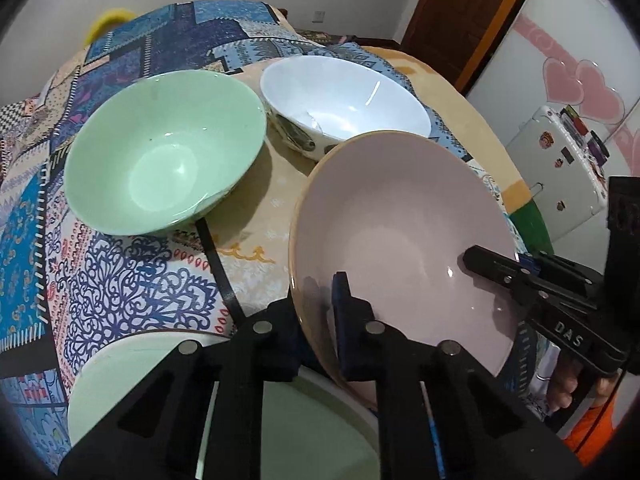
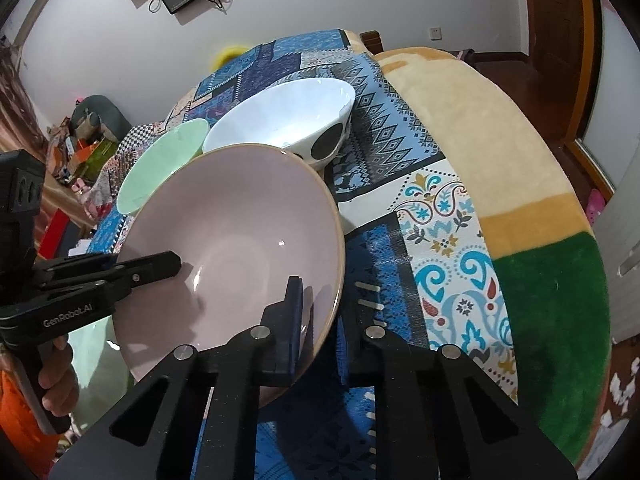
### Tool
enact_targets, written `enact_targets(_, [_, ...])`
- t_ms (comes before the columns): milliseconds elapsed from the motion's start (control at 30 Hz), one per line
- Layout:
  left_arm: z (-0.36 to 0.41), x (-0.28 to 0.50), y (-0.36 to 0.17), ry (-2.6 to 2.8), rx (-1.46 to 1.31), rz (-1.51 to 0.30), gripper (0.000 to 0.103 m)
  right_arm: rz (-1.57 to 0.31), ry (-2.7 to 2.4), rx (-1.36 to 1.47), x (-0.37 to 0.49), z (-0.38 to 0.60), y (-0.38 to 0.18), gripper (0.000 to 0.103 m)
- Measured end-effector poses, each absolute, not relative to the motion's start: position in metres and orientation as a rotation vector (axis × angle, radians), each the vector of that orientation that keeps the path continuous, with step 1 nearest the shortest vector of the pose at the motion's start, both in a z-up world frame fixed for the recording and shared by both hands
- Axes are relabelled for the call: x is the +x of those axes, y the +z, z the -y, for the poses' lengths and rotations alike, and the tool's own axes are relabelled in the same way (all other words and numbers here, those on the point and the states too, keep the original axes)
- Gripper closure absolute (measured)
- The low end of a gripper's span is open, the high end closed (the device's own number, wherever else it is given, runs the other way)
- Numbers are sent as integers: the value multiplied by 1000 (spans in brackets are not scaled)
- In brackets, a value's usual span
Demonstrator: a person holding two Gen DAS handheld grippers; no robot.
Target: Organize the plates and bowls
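Both tools, left [image 1: 320, 320] and right [image 2: 320, 320], clamp opposite rims of the pink bowl [image 1: 400, 232]; green bowl [image 1: 164, 152] and white bowl [image 1: 344, 96] behind.

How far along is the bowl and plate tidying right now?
Done: nothing looks stacked yet; the green bowl and white bowl sit apart on the cloth. In hand: left gripper and right gripper both clamp the pink bowl's rim. Left: nesting the bowls; the green plate waits.

"DAS" on right claw [image 1: 486, 266]; "GenRobot.AI" on left claw [image 2: 160, 266].
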State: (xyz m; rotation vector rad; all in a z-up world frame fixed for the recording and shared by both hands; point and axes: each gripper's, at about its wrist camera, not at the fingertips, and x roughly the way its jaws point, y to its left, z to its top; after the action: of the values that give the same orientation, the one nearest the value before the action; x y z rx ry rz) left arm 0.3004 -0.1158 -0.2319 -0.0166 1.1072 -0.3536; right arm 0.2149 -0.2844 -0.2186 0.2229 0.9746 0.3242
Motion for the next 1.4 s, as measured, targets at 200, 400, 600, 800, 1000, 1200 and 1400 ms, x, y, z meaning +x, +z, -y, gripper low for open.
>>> enact_targets(200, [117,300,-229,-335,-23,-1106,90,-973,314,243,215,286,-217,90])
enact_targets(400, [115,290,-222,-344,-29,-1095,90,-967,310,235,211,286,-209,90])
enact_targets(600, [112,280,-206,-355,-45,-1068,90,-941,309,223,207,284,-194,90])
enact_targets(800, [105,266,-185,-355,-45,-1029,90,-907,322,206,201,277,-178,90])
enact_targets(1000, [92,254,-170,-350,-64,-1009,90,-880,338,189,198,266,-167,90])
enact_targets(1200, [75,239,-159,-329,-73,-994,90,-861,367,174,192,251,-160,90])
enact_targets(1400, [54,220,-150,-296,-80,-975,90,-858,405,163,185,230,-157,90])
